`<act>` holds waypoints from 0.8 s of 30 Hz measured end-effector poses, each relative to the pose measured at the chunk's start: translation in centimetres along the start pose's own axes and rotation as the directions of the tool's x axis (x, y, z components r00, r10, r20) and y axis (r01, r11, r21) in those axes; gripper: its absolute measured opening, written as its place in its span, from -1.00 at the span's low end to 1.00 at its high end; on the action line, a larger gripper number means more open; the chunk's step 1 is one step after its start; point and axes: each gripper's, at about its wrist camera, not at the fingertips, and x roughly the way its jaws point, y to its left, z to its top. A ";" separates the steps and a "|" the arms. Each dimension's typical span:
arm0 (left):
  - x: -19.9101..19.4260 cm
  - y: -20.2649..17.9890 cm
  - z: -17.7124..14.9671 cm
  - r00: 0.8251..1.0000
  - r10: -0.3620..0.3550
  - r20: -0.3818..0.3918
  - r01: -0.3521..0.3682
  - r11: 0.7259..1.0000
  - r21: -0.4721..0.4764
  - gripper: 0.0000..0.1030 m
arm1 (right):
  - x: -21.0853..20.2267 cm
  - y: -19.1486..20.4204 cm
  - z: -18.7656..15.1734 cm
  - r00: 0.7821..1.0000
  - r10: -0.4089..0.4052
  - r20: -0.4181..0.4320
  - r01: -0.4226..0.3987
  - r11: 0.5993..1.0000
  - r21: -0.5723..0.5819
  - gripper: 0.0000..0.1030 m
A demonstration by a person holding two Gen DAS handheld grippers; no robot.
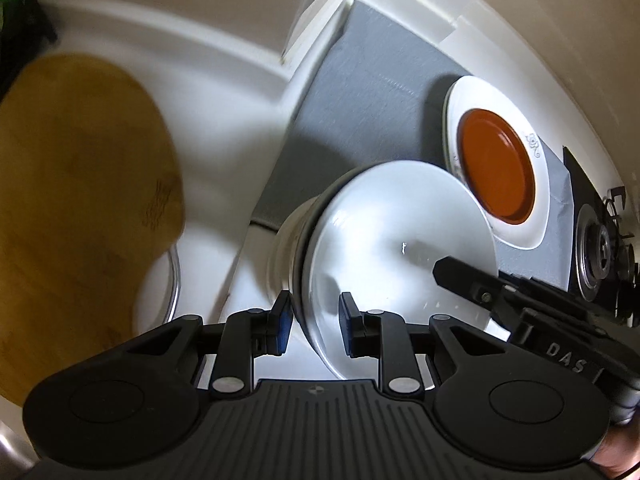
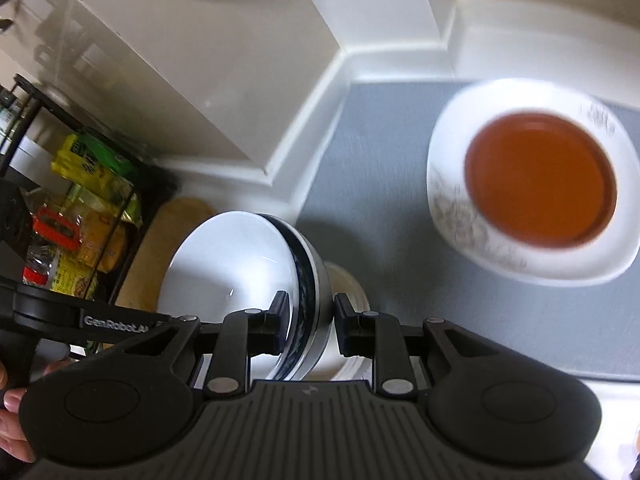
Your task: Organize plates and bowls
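Both tongs straddle the white bowl's (image 1: pixel 396 248) rim at lower centre, left gripper (image 1: pixel 315 322) and right gripper (image 2: pixel 310 318); grip unclear. Orange plate (image 1: pixel 496 166) already stacked on white plate (image 1: pixel 538 184), upper right.

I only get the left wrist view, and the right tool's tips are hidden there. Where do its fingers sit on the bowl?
Observer: The right tool straddles the rim of the white bowl, with one finger inside and one outside.
Operator: Just one bowl?
Observer: No. It is nested in a second bowl with a dark blue patterned rim.
Operator: Anything beyond it on the left?
Observer: A black rack holding food packets.
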 end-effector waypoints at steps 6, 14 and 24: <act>1.1 1.1 -0.6 1.000 -0.025 -0.014 0.025 1.000 0.003 -0.50 | 0.9 0.6 -0.8 0.999 -0.025 -0.021 0.024 0.999 -0.031 -0.52; 1.0 2.3 -0.3 0.996 -0.094 -0.005 0.094 0.995 0.027 -0.54 | 0.7 -0.1 -1.2 0.999 -0.033 -0.019 0.033 0.999 -0.023 -0.51; 1.1 3.4 0.3 0.991 -0.133 0.021 0.132 0.990 0.050 -0.52 | -0.5 -1.7 -1.5 0.998 0.062 0.032 -0.062 0.998 0.017 -0.85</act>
